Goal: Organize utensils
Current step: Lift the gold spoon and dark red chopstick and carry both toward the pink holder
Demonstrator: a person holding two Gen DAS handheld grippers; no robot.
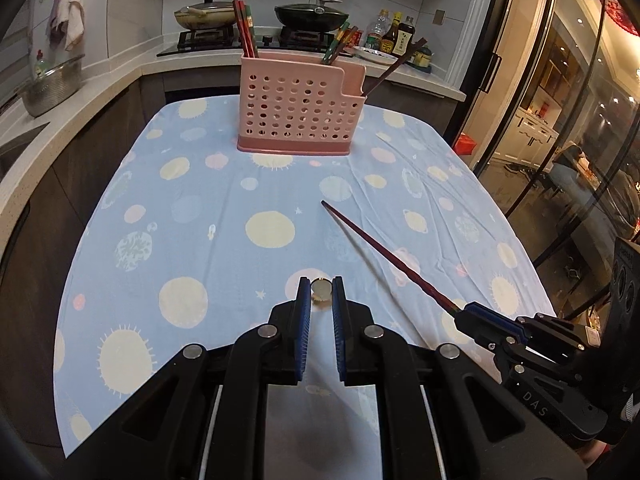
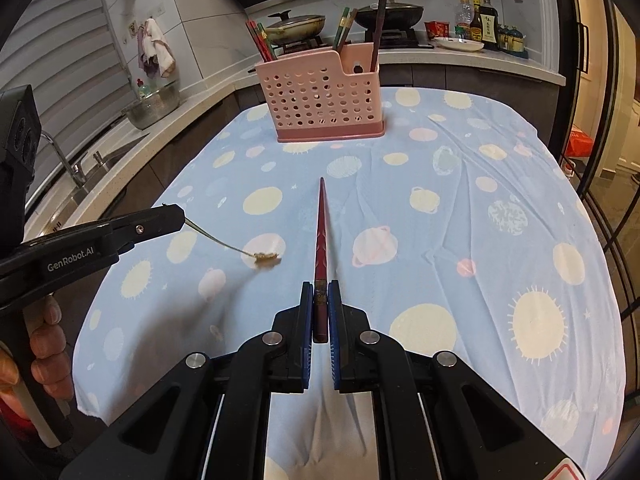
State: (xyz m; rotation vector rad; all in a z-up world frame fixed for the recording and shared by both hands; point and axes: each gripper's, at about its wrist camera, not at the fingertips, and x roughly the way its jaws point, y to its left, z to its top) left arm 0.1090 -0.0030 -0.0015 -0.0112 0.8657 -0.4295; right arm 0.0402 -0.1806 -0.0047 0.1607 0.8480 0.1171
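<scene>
Chopstick (image 2: 320, 240), dark red, sits clamped by its thick end between the blue pads of the right gripper (image 2: 320, 292). It runs straight up the middle of the right wrist view, with its thin tip pointing at the pink holder (image 2: 324, 96). In the left wrist view the same stick crosses diagonally from lower right toward the centre of the frame.

The left gripper (image 1: 321, 292) grips a slim golden spoon (image 2: 266, 257) by the end of its handle. In the right wrist view the handle slopes down from the tongs at the left edge to the bowl, which is low over the blue patterned tablecloth (image 2: 440, 200), left of the chopstick. I cannot tell whether the bowl touches the cloth. In the left wrist view the bowl shows end-on as a small round shape between the two tips.

The perforated holder stands upright on the far part of the cloth, in the upper centre of both frames. More chopsticks (image 2: 262, 40) lean out of its compartments: a red and green bunch on the left, a few in the middle, dark ones on the lower right side.
</scene>
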